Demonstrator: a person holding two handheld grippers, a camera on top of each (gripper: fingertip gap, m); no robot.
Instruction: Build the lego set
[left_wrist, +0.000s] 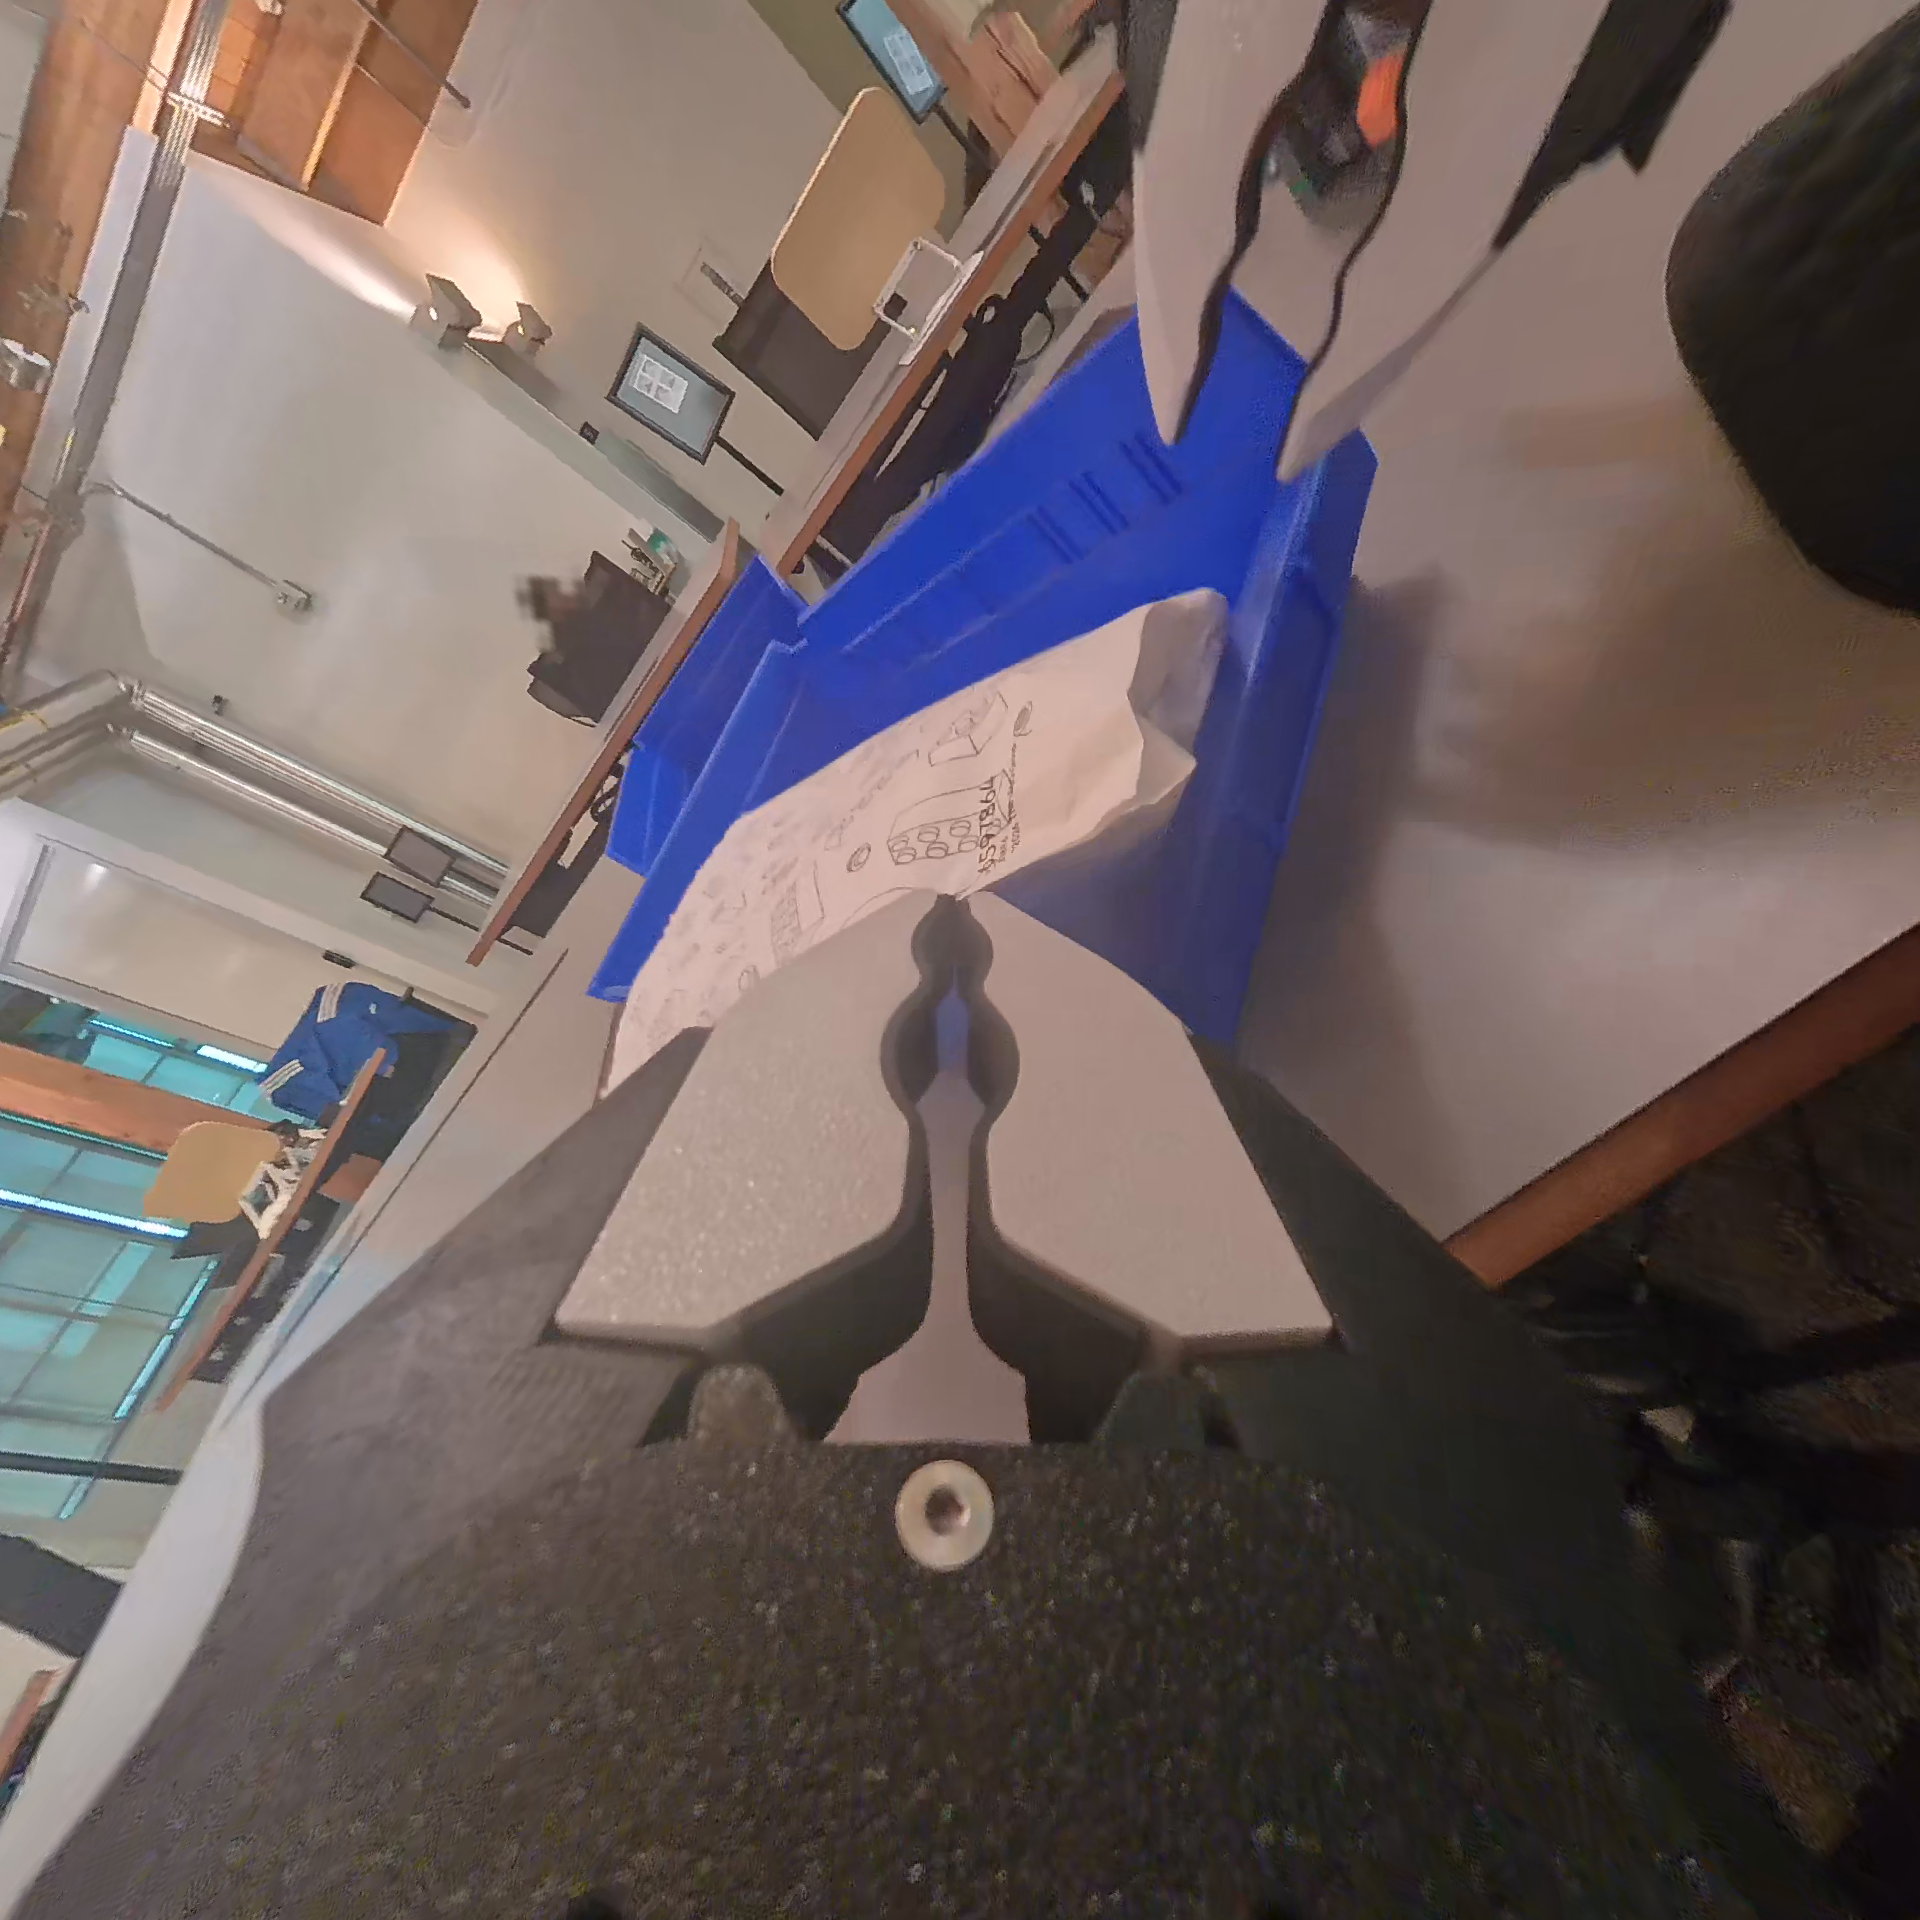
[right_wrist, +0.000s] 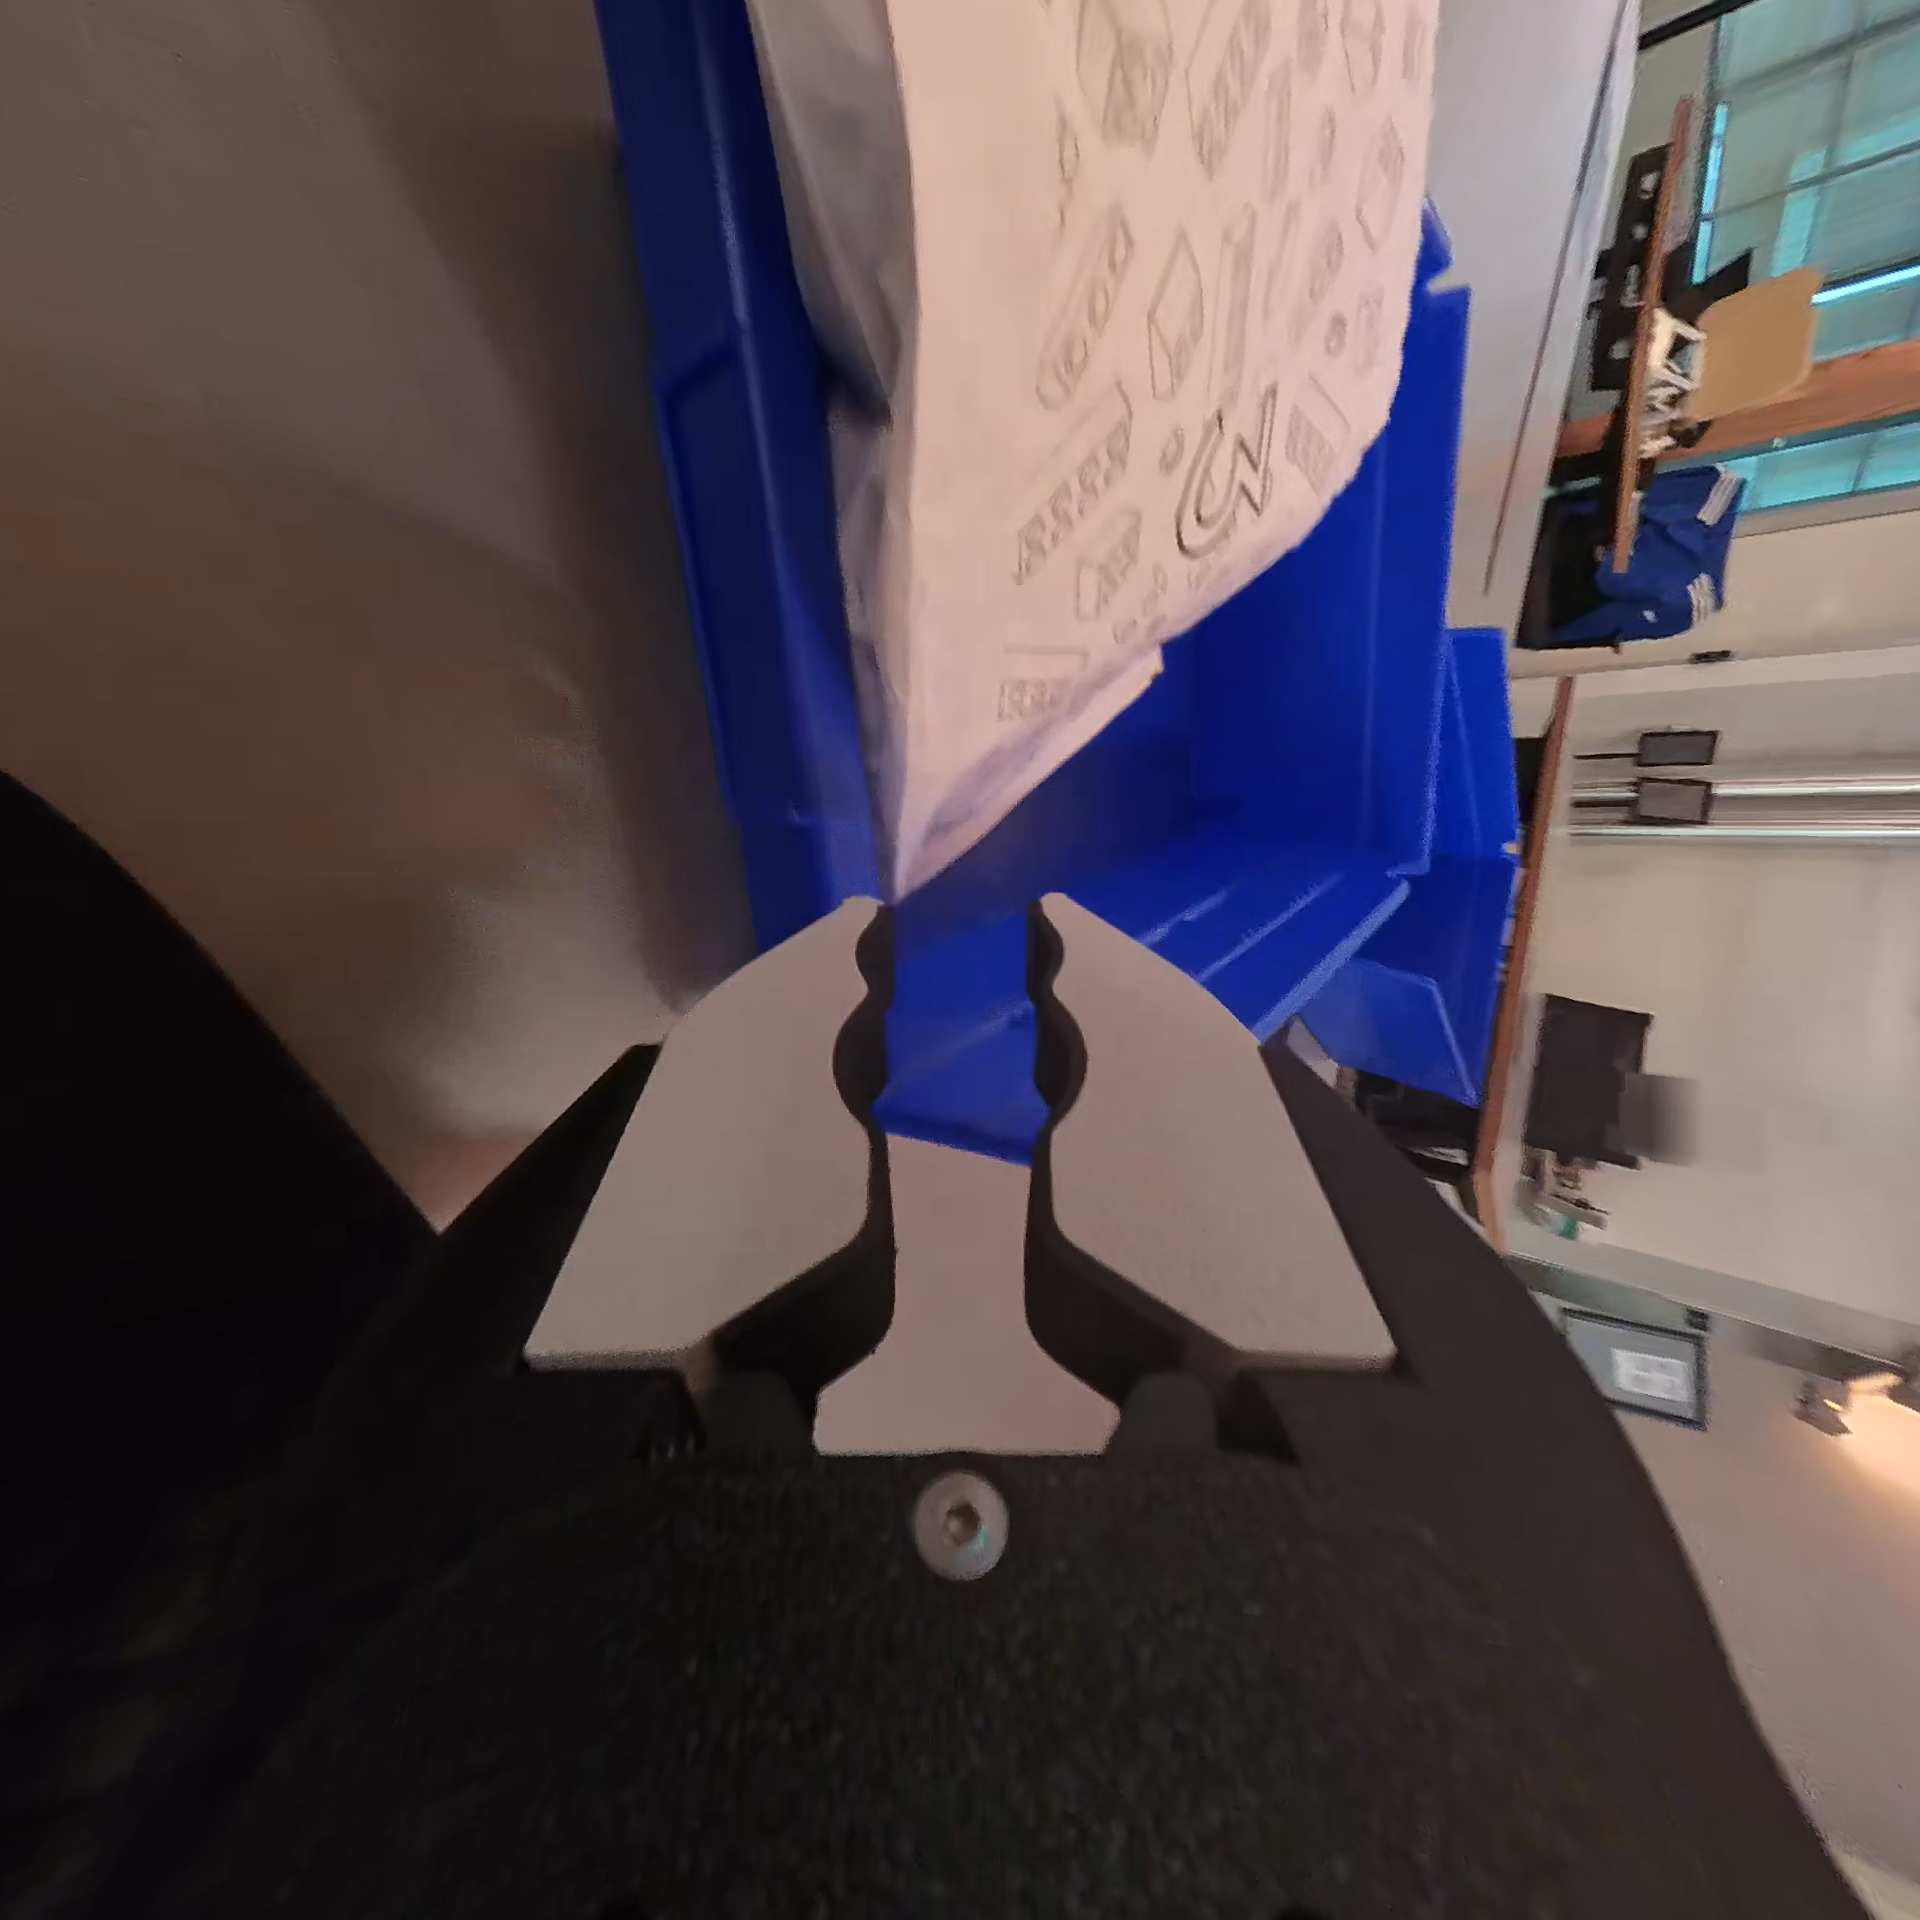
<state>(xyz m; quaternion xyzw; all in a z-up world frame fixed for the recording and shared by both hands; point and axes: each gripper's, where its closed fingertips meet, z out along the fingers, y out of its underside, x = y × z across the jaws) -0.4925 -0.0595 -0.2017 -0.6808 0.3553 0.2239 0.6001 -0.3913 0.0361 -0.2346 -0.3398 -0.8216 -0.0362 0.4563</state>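
Grey worktop (left_wrist: 1558, 883) carries blue bin (left_wrist: 1195, 582); left gripper (left_wrist: 948, 906) pinches white printed paper bag (left_wrist: 935, 810) over bin; right gripper (right_wrist: 956, 909) open, empty, bag corner at 12 o'clock; office room, more worktops at 10 o'clock.

White line-drawn bag (left_wrist: 940, 805), blue bin (left_wrist: 1283, 644)

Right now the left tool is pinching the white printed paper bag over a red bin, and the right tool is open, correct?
Not quite: the bin is blue, not red, as the left wrist view shows. The rest stands: the left tool is shut on the white printed paper bag, and the right tool is open.
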